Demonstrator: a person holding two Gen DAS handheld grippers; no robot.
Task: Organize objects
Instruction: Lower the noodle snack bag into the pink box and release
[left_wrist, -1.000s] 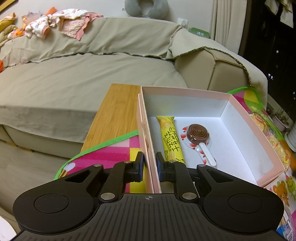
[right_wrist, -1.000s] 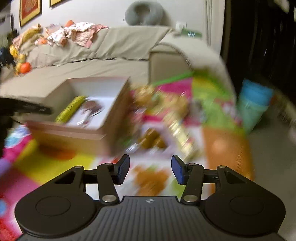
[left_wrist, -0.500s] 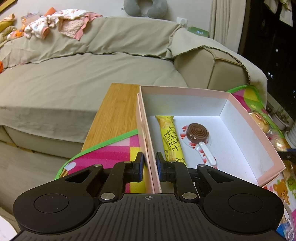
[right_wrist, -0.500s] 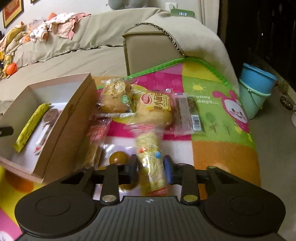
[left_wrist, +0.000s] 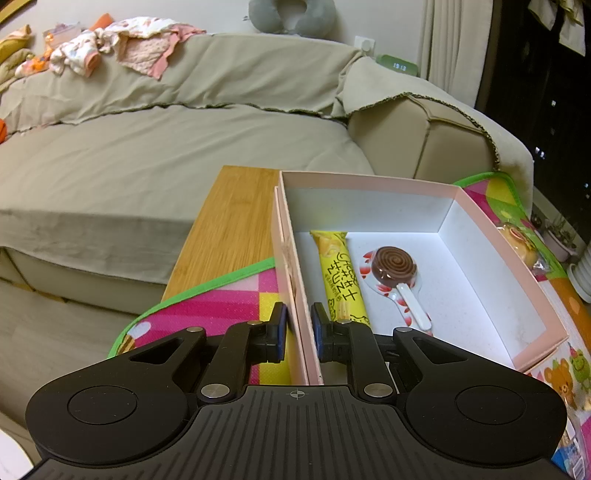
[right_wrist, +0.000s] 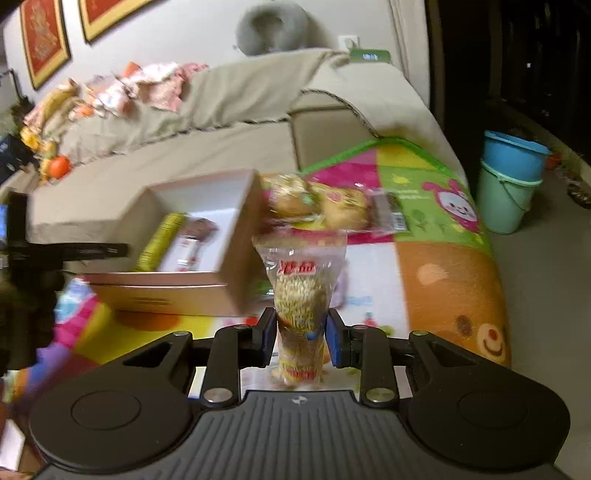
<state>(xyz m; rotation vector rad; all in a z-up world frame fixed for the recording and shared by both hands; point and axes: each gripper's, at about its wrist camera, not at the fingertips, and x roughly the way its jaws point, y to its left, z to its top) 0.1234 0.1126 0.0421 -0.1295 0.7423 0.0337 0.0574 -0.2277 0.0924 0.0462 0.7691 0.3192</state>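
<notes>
Right gripper (right_wrist: 300, 338) clamped on a clear snack packet (right_wrist: 300, 295), raised beside the pink box (left_wrist: 480, 236); left gripper (left_wrist: 298, 328) pinches the box's near wall. I'd carry the packet over the rim before releasing, keeping the box steady.

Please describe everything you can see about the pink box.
The pink box is an open, shallow rectangular carton, seemingly cardboard, pale pink outside and white inside. It sits on a colourful mat in front of a sofa. The left tongs are shut on its near side wall, one pad on each face. Inside lie a yellow snack stick and a chocolate swirl lollipop, side by side.
</notes>
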